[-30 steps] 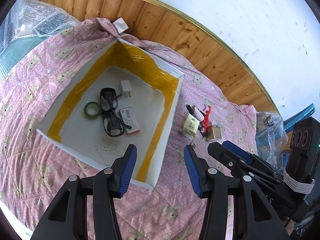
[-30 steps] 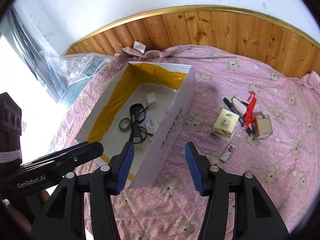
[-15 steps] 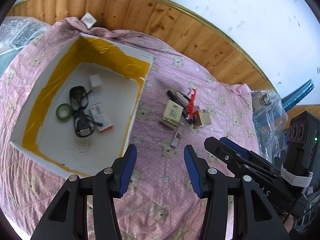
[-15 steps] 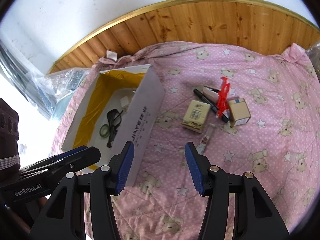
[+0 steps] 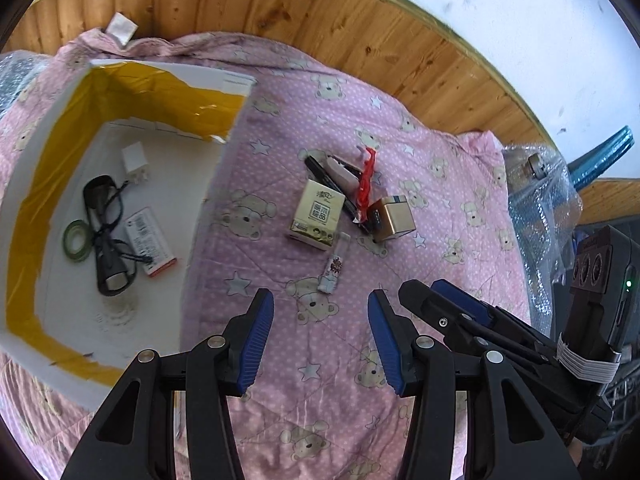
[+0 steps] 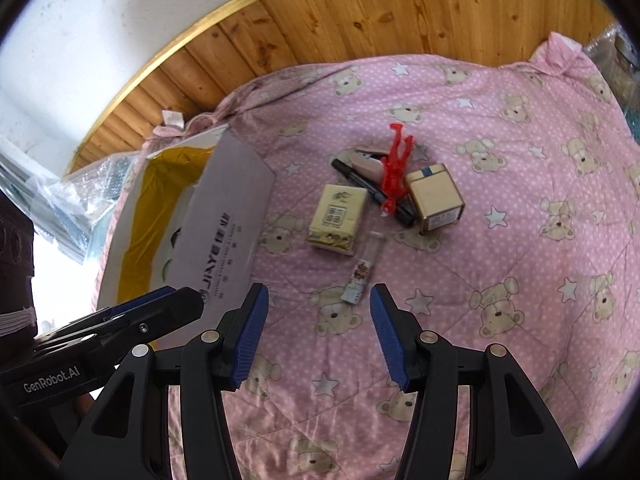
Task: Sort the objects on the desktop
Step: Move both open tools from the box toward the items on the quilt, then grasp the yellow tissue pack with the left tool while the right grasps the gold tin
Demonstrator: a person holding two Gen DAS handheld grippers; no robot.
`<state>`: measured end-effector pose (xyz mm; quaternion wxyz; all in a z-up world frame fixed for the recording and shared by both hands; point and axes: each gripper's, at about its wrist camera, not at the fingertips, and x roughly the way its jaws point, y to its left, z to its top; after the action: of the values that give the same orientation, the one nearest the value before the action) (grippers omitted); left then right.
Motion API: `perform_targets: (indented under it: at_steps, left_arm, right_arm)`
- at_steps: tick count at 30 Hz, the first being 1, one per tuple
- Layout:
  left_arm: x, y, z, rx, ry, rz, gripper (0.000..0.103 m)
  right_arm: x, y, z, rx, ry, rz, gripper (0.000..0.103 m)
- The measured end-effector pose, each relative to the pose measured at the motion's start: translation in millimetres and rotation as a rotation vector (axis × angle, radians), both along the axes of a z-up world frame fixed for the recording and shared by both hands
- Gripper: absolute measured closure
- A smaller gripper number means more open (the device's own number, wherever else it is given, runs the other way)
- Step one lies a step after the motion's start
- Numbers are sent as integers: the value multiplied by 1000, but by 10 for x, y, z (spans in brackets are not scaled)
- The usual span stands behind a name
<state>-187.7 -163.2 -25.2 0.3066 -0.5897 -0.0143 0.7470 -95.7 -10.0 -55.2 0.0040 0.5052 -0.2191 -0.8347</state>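
Observation:
A white box [image 5: 236, 82] lined with yellow tape lies on the pink quilt and holds black glasses [image 5: 102, 216], a green tape roll [image 5: 74, 240], a white charger [image 5: 135, 162] and a small labelled pack [image 5: 150, 242]. To its right lie a gold tissue pack [image 6: 338, 218], a small tube [image 6: 362, 270], a black marker [image 6: 354, 174], a red plastic piece [image 6: 394, 170] and a gold-brown box [image 6: 436, 200]. My left gripper [image 5: 320, 338] and right gripper [image 6: 316, 336] both hang open and empty above the quilt, just short of the tube.
The pink bear-print quilt [image 6: 520, 184] covers the surface, backed by wooden panelling [image 6: 360, 12] and a white wall. Bubble wrap [image 5: 540, 192] lies at the quilt's right edge, and more plastic wrap [image 6: 60, 200] is piled beyond the box on the left.
Both grippers have swung right, away from the box and toward the loose items on the quilt. The items now sit nearer the centre of both views. The jaws stayed open.

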Motion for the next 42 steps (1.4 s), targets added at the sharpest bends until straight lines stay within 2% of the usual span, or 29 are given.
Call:
perform_targets:
  at_steps: [9,17,29,31,33,39,42]
  left_arm:
    - [-210,424,-305,-37,-49,-51,52]
    - [-438,756,-572,-58,-93,-63,52]
    - [-751,1076,-1086,-121,-141,-54,49]
    - [-782,1107,-1155,-131,-143,-51,49]
    - [-802,1145,-1164,-130,-114,-54,42]
    - [-912,1171,-1259,-157,-85,-42,39]
    - [-949,1103,-1441,-156,-158,-24,39]
  right_arm:
    - [-157,411,-256,-22,-51,-83,47]
    - [-408,748,-422,-13,-83,-112,47]
    - [-789,970,-762,18,-133,-72,47]
    - [-855,989,-819,28,-139,-67,44]
    - [-916,984,-865,32,-142,-56,43]
    - [-1031,982,-996,38,-146,-44,43]
    - [-1054,965,-1010,47,-144,-36,43]
